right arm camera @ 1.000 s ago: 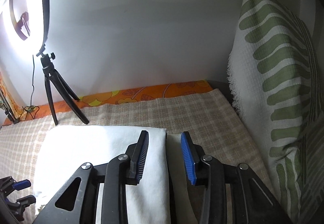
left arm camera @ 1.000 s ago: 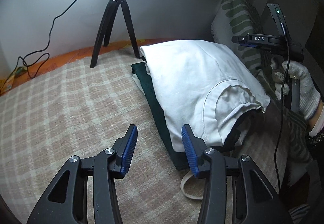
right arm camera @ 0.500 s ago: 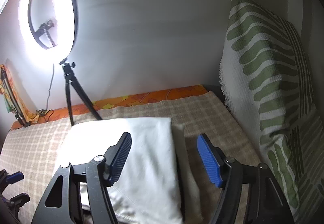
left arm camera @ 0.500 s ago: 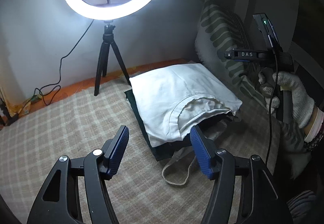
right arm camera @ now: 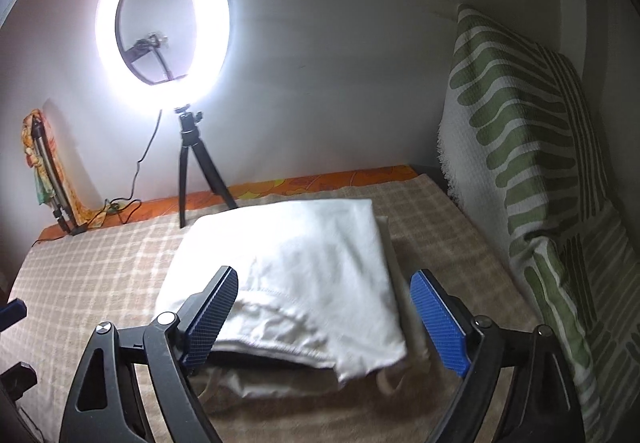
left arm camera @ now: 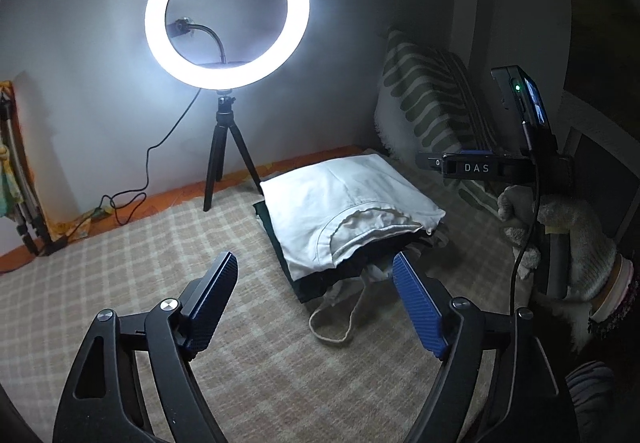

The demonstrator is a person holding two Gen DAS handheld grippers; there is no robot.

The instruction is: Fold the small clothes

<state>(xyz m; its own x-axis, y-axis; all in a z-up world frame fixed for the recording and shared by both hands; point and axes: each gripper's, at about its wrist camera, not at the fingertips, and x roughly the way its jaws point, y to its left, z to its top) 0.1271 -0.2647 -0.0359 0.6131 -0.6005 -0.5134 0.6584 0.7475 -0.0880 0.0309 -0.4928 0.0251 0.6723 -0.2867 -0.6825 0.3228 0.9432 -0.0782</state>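
Observation:
A folded white garment (left arm camera: 344, 211) lies on top of a small stack, over a dark green garment (left arm camera: 280, 243) and a cream piece with a loop strap (left arm camera: 332, 323). The stack rests on a beige checked blanket (left arm camera: 120, 283). My left gripper (left arm camera: 316, 299) is open and empty, held back from the stack's near edge. The white garment shows in the right wrist view (right arm camera: 296, 275) too. My right gripper (right arm camera: 324, 315) is open and empty, above the stack's near end. Its body also shows in the left wrist view (left arm camera: 480, 165).
A lit ring light on a black tripod (left arm camera: 226, 147) stands behind the stack, with its cable (left arm camera: 120, 199) trailing left. A green-and-white patterned cushion (right arm camera: 520, 147) leans at the right. An orange sheet edge (right arm camera: 320, 179) runs along the wall.
Both grippers have opened wider and pulled back and up from the stack. The ring light has come fully into view in both views.

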